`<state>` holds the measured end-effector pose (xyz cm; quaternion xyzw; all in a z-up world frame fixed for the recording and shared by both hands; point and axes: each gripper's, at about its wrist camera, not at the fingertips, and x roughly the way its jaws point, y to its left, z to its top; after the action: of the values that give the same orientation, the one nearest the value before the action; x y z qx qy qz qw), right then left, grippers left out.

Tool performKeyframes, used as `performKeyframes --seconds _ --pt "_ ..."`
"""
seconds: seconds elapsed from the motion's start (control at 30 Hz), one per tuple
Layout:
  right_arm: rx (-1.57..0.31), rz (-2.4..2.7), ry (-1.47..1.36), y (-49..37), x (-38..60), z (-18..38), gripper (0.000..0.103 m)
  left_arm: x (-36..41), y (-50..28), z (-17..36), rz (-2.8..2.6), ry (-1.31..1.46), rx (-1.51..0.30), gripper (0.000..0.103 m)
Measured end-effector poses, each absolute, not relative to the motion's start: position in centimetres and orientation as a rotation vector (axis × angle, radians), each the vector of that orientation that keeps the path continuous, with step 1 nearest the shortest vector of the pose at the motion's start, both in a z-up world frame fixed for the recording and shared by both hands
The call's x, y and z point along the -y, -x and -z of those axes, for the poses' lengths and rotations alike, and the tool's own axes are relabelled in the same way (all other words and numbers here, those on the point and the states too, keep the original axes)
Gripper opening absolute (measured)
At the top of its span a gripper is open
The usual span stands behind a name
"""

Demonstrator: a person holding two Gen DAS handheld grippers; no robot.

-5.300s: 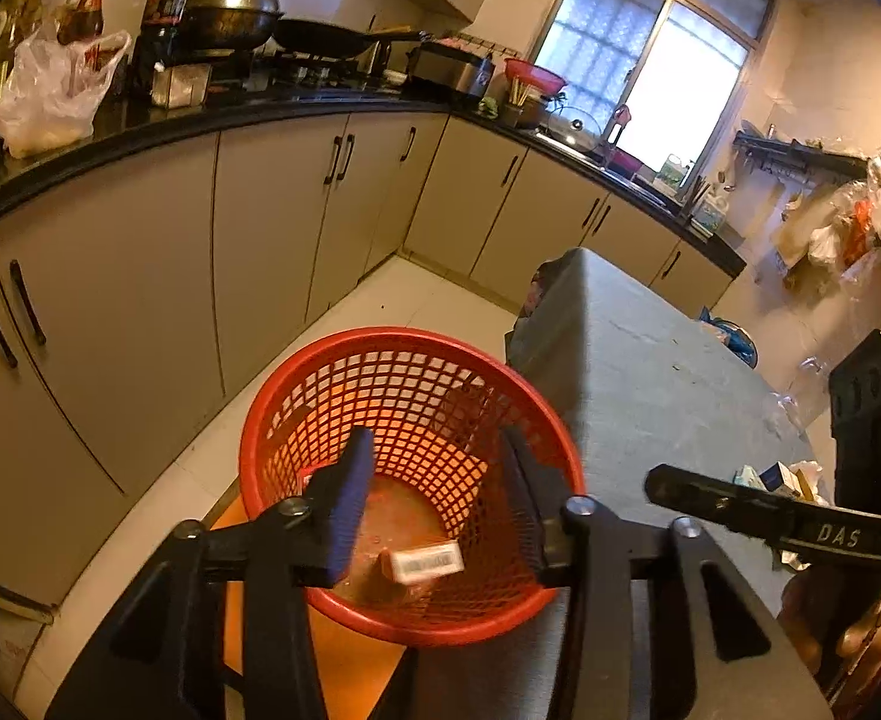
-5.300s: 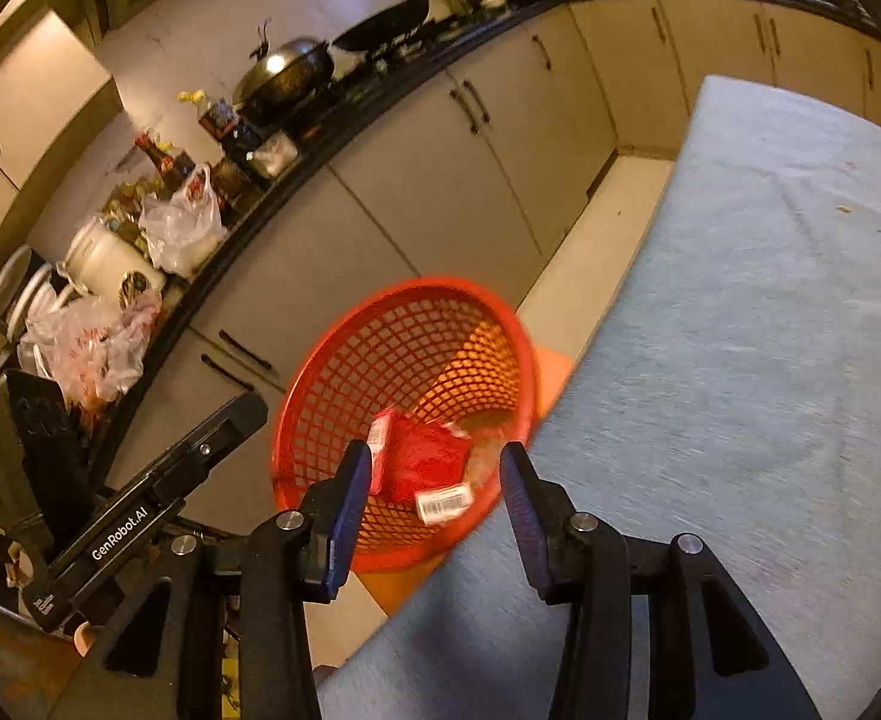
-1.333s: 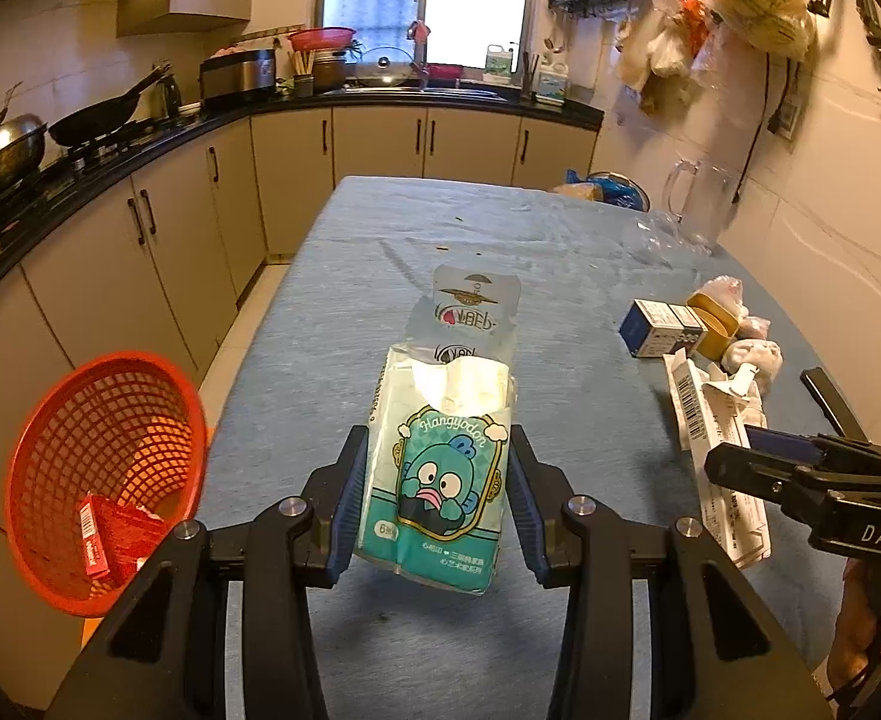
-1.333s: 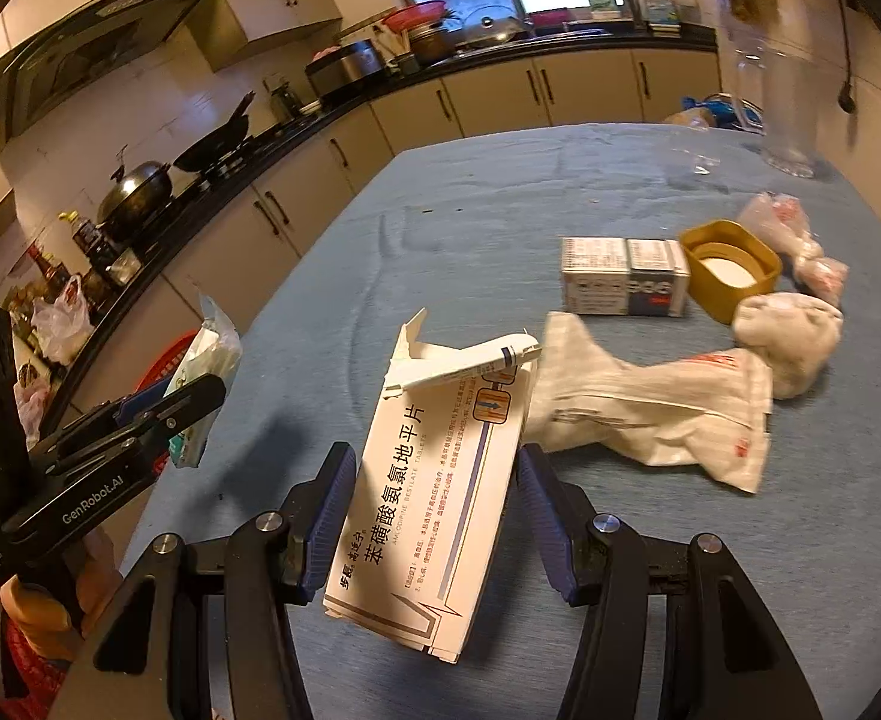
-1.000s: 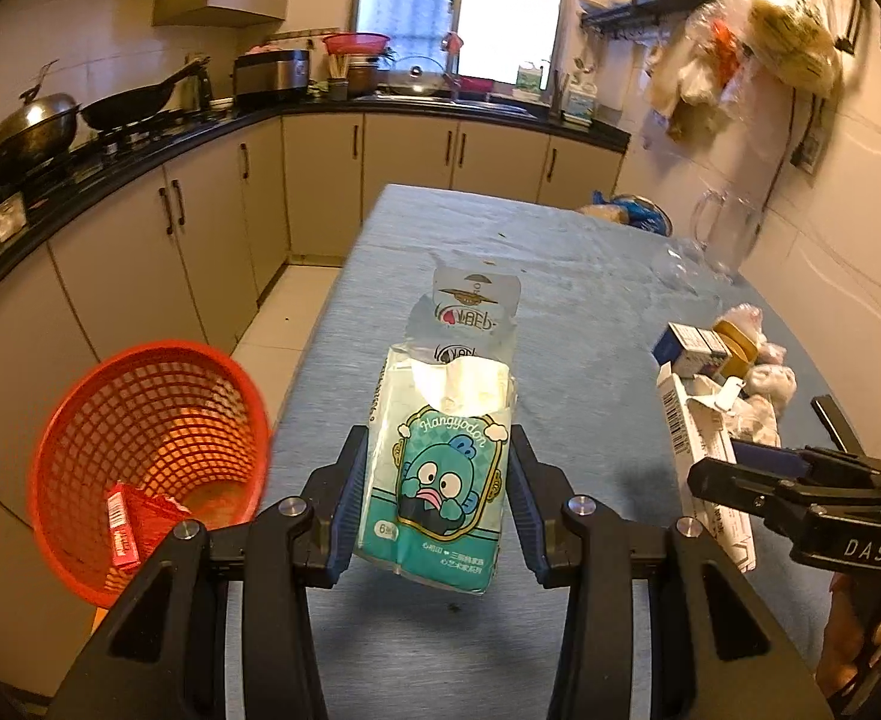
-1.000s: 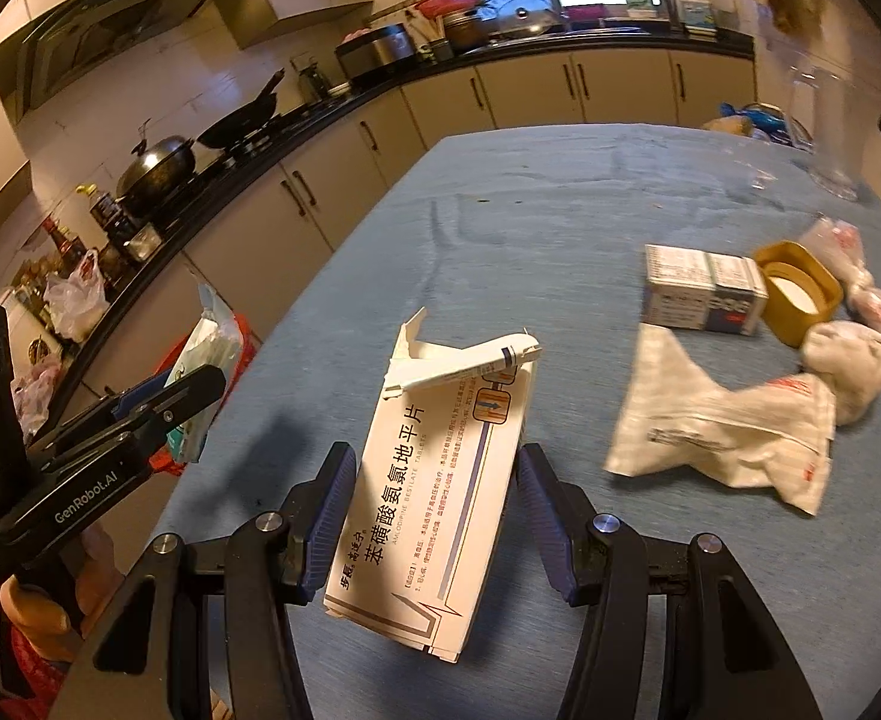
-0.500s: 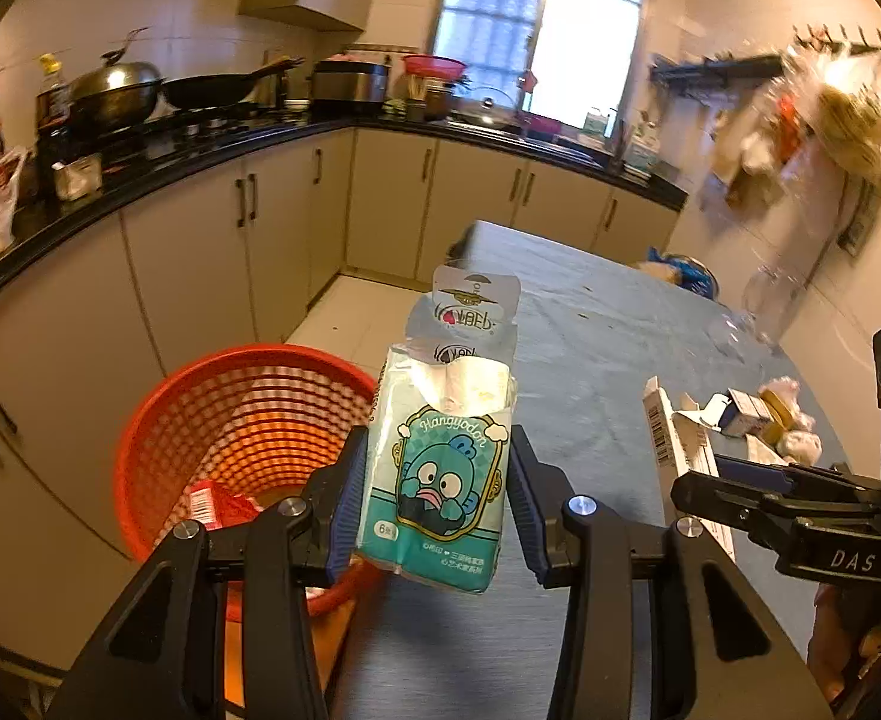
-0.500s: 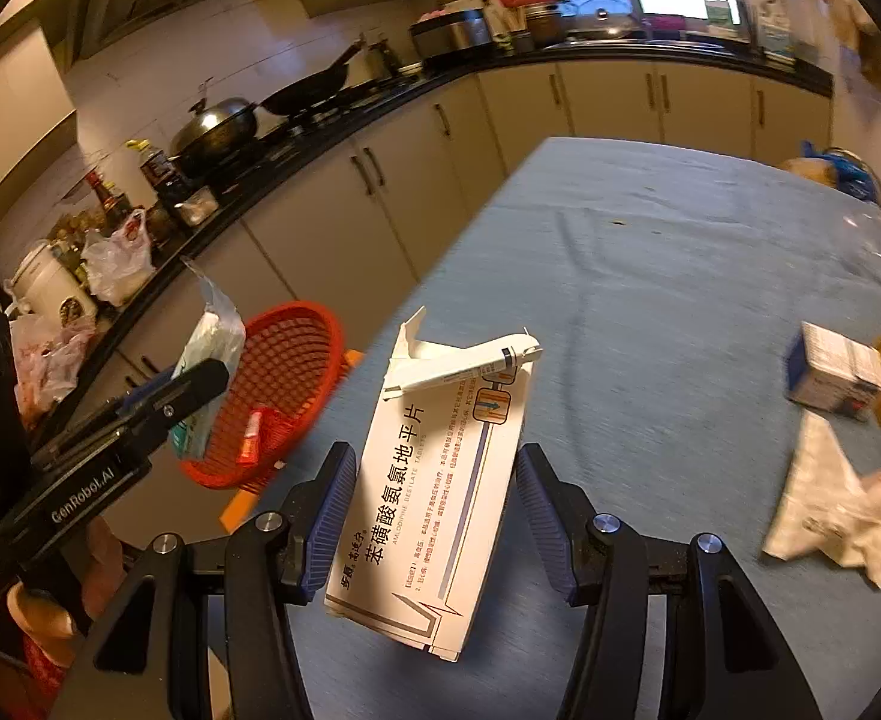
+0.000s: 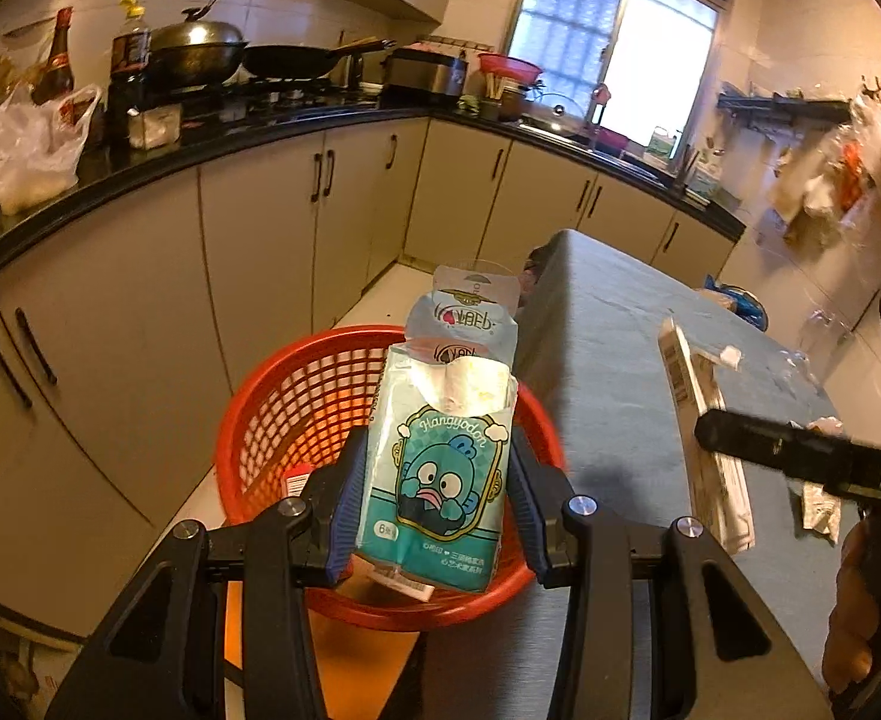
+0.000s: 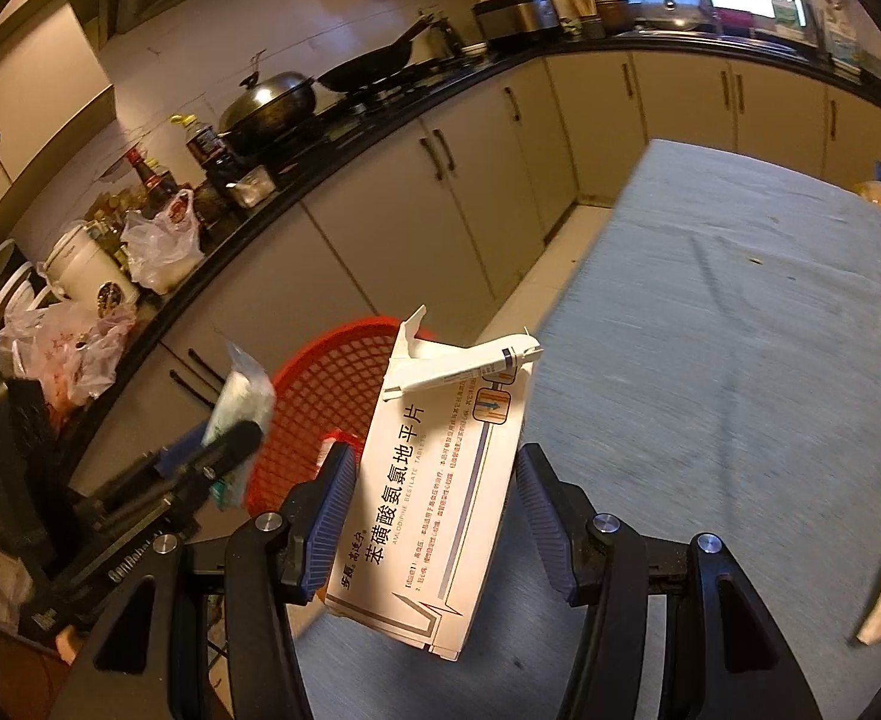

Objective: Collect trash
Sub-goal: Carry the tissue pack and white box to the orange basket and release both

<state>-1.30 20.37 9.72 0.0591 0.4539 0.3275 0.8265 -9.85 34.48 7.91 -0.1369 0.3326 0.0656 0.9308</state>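
Hovering at frame centre, the left gripper (image 9: 434, 483) clamps a teal tissue pack (image 9: 440, 450) over the red basket (image 9: 272, 414) (one red wrapper inside); the right gripper (image 10: 434, 516) grips a white medicine box (image 10: 434, 498). Neither dropped yet; scraps remain on the table (image 10: 740, 330).

Teal cartoon-print tissue pack (image 9: 440, 468), white medicine box (image 10: 434, 498), red mesh basket (image 9: 296, 396)

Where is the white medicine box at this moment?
The white medicine box is clamped in the right gripper, held above the table's near-left edge, with the red basket just beyond it on the left.
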Motion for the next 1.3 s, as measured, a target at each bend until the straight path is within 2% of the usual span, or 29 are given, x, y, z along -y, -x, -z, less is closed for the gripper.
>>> performKeyframes --seconds 0.6,1.3 --pt "-1.026 -0.767 -0.136 -2.2 -27.5 -7.6 0.060 -37.7 8.9 -4.9 -0.172 0.328 -0.724 0.043" --pt "-1.079 -0.750 -0.079 -3.6 -30.3 -4.6 0.062 -38.3 7.8 -2.5 -0.167 0.320 -0.751 0.047"
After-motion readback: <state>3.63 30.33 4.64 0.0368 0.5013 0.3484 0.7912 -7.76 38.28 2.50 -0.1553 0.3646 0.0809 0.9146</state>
